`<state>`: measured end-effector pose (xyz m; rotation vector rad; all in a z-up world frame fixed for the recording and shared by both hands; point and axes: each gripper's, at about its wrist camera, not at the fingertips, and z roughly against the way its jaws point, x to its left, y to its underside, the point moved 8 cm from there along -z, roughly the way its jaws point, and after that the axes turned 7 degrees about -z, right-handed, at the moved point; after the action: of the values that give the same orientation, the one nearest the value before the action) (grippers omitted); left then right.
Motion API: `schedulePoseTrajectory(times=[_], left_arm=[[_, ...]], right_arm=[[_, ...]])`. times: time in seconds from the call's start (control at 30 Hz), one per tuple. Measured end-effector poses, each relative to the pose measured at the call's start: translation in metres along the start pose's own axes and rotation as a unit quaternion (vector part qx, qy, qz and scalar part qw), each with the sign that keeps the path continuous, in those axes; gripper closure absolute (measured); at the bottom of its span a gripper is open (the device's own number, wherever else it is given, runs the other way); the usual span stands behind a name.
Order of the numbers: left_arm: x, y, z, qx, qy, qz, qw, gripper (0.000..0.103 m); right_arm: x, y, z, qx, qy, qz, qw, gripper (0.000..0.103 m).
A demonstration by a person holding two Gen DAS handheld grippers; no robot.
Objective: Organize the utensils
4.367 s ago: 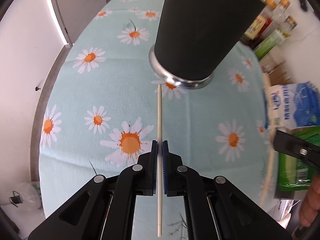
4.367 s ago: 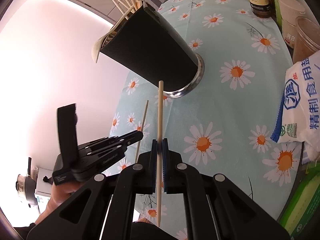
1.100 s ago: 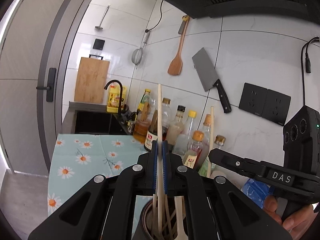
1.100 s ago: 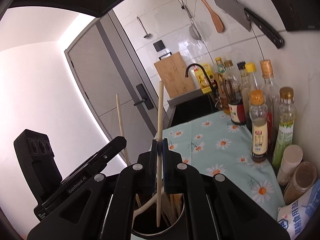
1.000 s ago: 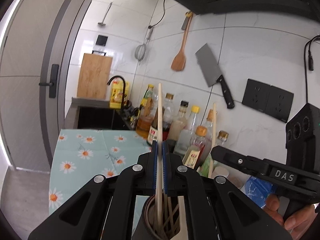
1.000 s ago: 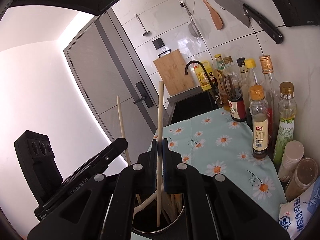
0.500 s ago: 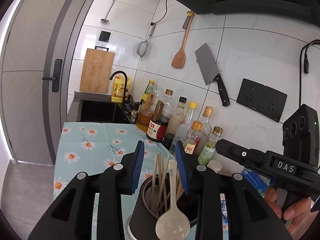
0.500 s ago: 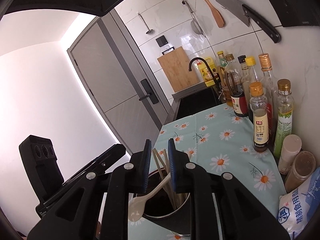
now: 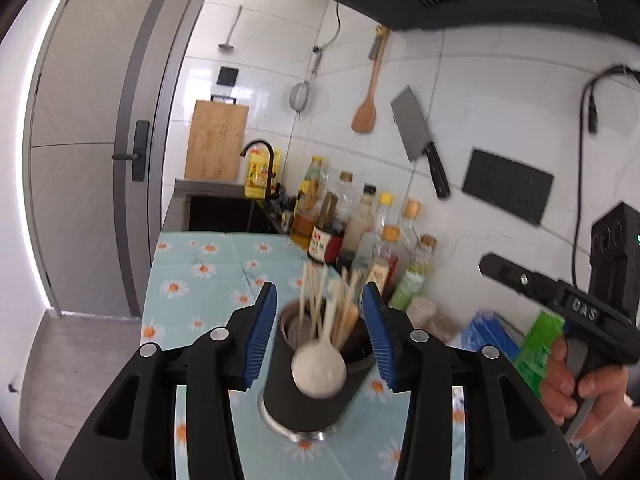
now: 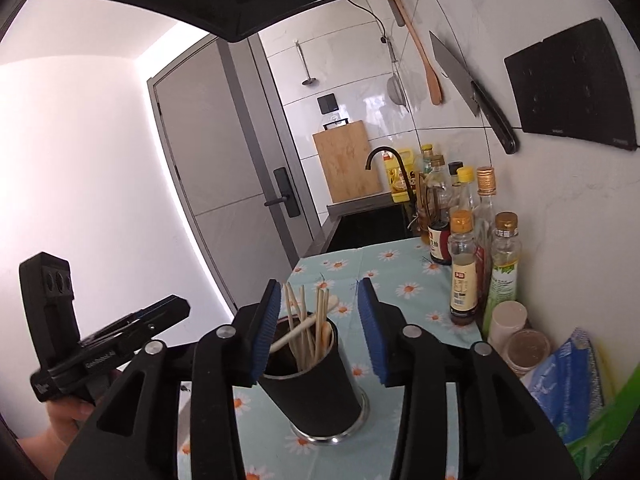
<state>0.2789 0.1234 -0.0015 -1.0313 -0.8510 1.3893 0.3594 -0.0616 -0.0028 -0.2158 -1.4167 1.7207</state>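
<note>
A black utensil holder (image 9: 310,396) (image 10: 316,392) stands upright on the daisy-print tablecloth (image 9: 192,276) (image 10: 416,304). Several pale chopsticks (image 9: 320,300) (image 10: 312,324) and a white spoon (image 9: 319,372) (image 10: 298,330) stick out of it. My left gripper (image 9: 320,340) is above and behind the holder, its jaws opening, with nothing pressed between the blue pads. My right gripper (image 10: 318,332) is likewise above the holder, jaws opening, empty. Each gripper also shows in the other's view: the right gripper (image 9: 568,312) at the right edge, the left gripper (image 10: 108,344) at the lower left.
Sauce and oil bottles (image 10: 464,264) (image 9: 360,236) line the tiled wall. Jars (image 10: 520,344), a blue bag (image 10: 564,384) and a green packet (image 9: 540,340) crowd the right. A cleaver (image 9: 420,140), wooden spatula (image 9: 366,108), sink (image 10: 372,228) and cutting board (image 9: 216,144) lie beyond.
Both grippers let go of their chopsticks, which now stand in the holder. Both sets of jaws opened wider and both grippers drew back and up from the holder.
</note>
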Motion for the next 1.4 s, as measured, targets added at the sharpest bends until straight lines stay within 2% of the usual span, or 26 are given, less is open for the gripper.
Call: schedulePoseTrajectory(times=[0.17,0.23,0.3,0.43,0.5,0.57,0.7,0.73,0.8,0.9,1.0,1.07,1.17,1.23,1.3,1.4], left_arm=[[-0.017,0.022,0.018,0.024,-0.016,0.008,0.9996,0.060],[-0.025,0.031,0.023,0.032,-0.021,0.016,0.9992,0.056],[-0.031,0.037,0.027,0.036,-0.046,0.014,0.9982,0.050],[-0.047,0.050,0.029,0.056,-0.068,0.014,0.9960,0.050],[-0.053,0.057,0.031,0.073,-0.081,0.017,0.9939,0.050],[-0.059,0.063,0.037,0.082,-0.090,0.017,0.9924,0.050],[-0.073,0.069,0.049,0.093,-0.109,0.017,0.9896,0.039],[-0.076,0.070,0.050,0.094,-0.111,0.020,0.9892,0.039],[-0.080,0.074,0.052,0.098,-0.105,0.027,0.9893,0.039],[-0.087,0.081,0.057,0.105,-0.099,0.024,0.9892,0.038],[-0.088,0.087,0.066,0.107,-0.096,0.023,0.9894,0.021],[-0.087,0.091,0.071,0.108,-0.092,0.031,0.9894,0.018],[-0.086,0.097,0.080,0.114,-0.083,0.035,0.9894,0.017],[-0.085,0.101,0.088,0.111,-0.091,0.028,0.9892,0.006],[-0.081,0.104,0.097,0.103,-0.099,0.027,0.9894,0.007],[-0.076,0.113,0.101,0.117,-0.085,0.042,0.9886,0.007]], right_arm=[[-0.007,0.016,0.014,0.028,-0.003,0.017,0.999,0.055],[-0.010,0.023,0.017,0.041,-0.008,0.025,0.999,0.055],[-0.015,0.031,0.022,0.055,-0.014,0.024,0.998,0.051],[-0.025,0.041,0.030,0.084,-0.036,0.026,0.996,0.050],[-0.029,0.045,0.032,0.098,-0.050,0.024,0.994,0.041],[-0.032,0.050,0.036,0.106,-0.059,0.020,0.992,0.040],[-0.032,0.060,0.047,0.122,-0.064,0.039,0.990,0.037],[-0.031,0.061,0.049,0.122,-0.060,0.048,0.989,0.036],[-0.028,0.065,0.059,0.115,-0.055,0.064,0.990,0.028],[-0.024,0.071,0.069,0.119,-0.059,0.057,0.990,0.021],[-0.018,0.079,0.080,0.114,-0.054,0.055,0.990,0.011],[-0.012,0.087,0.085,0.116,-0.046,0.055,0.991,0.006],[-0.005,0.097,0.094,0.115,-0.030,0.052,0.992,0.005],[-0.001,0.103,0.099,0.115,-0.024,0.052,0.992,0.005],[0.003,0.110,0.101,0.119,-0.015,0.050,0.992,0.005],[0.012,0.118,0.105,0.129,-0.012,0.044,0.991,0.005]])
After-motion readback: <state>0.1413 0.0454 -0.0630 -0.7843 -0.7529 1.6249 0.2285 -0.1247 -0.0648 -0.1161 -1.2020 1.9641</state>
